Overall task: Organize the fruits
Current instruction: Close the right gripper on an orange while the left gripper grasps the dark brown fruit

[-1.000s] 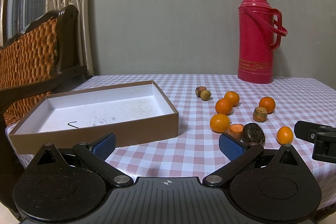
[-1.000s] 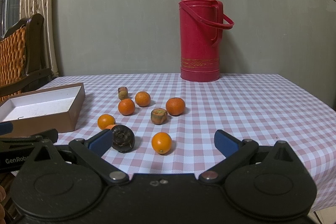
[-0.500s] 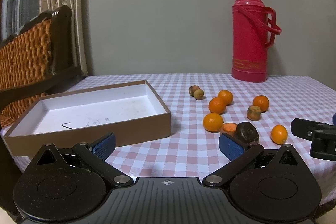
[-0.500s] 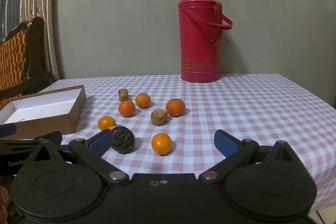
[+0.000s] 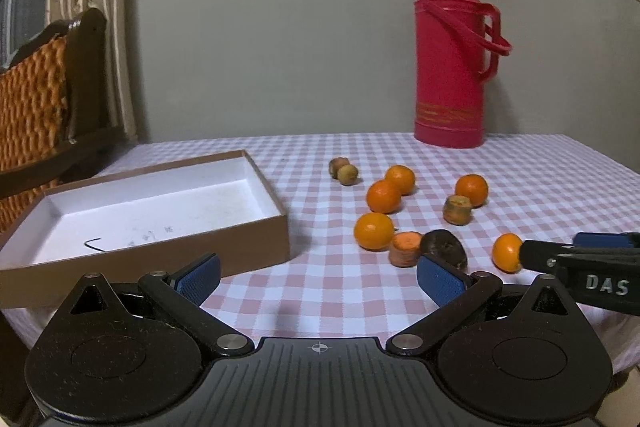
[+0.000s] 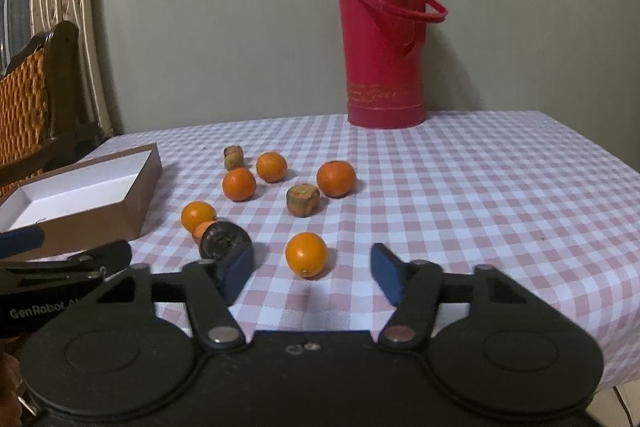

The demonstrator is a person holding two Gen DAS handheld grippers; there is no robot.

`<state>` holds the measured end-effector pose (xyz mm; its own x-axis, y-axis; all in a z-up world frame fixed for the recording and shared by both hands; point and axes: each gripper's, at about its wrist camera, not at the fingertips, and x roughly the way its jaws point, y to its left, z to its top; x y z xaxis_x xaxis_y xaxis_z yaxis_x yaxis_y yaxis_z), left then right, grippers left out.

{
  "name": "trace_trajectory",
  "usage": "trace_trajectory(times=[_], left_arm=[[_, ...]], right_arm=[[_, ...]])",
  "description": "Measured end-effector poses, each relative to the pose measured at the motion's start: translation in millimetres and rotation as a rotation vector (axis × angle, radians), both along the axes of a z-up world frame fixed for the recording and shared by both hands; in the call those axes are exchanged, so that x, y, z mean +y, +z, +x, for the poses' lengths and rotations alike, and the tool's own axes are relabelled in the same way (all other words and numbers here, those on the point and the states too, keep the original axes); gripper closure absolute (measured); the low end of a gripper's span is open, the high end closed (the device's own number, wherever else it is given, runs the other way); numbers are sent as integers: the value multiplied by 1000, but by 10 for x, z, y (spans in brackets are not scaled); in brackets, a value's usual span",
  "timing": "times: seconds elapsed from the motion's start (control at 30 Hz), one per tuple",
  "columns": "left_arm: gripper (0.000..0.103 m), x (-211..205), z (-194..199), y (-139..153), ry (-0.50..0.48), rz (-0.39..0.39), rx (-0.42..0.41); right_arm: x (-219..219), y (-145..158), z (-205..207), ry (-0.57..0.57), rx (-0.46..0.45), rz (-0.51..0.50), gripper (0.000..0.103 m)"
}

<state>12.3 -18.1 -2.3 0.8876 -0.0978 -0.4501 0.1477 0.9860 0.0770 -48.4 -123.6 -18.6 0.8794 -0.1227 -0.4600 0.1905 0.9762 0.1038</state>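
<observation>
Currently, my right gripper (image 6: 312, 273): jaws closing, nearest orange (image 6: 306, 253) just ahead between them, untouched. My left gripper (image 5: 318, 277): spread wide, nothing held. Remaining oranges (image 6: 239, 183) scattered on checked tablecloth (image 6: 460, 195); box (image 5: 168, 227) at left.

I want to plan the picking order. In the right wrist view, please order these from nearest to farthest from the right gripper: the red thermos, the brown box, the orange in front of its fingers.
1. Nearest orange, just ahead of the right gripper, whose jaws are closing without touching it.
2. Brown box, at the left.
3. Red thermos, at the table's back edge.
</observation>
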Motion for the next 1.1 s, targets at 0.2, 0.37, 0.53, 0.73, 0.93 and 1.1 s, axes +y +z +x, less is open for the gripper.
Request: trace_trajectory(times=[0.2,0.37,0.53,0.73,0.93,1.1], left_arm=[[0,-43,55,-9,-17,9,-20],[0,-40,138,-24,-26,13,-25],[5,-45,212,-28,-33,2,-36],[24,-104,265,-79,-80,-14,-3],[27,-206,250,-101,-128,-25,9],[28,-272,278,-123,-139,-46,20]], right_arm=[[-25,-37,105,-4,21,14,68],[-38,-68,185,-4,37,28,73],[-41,-97,278,-9,53,34,75],[-56,-140,361,-14,73,51,78],[-61,-174,419,-11,83,60,81],[-65,-173,408,-21,82,37,82]])
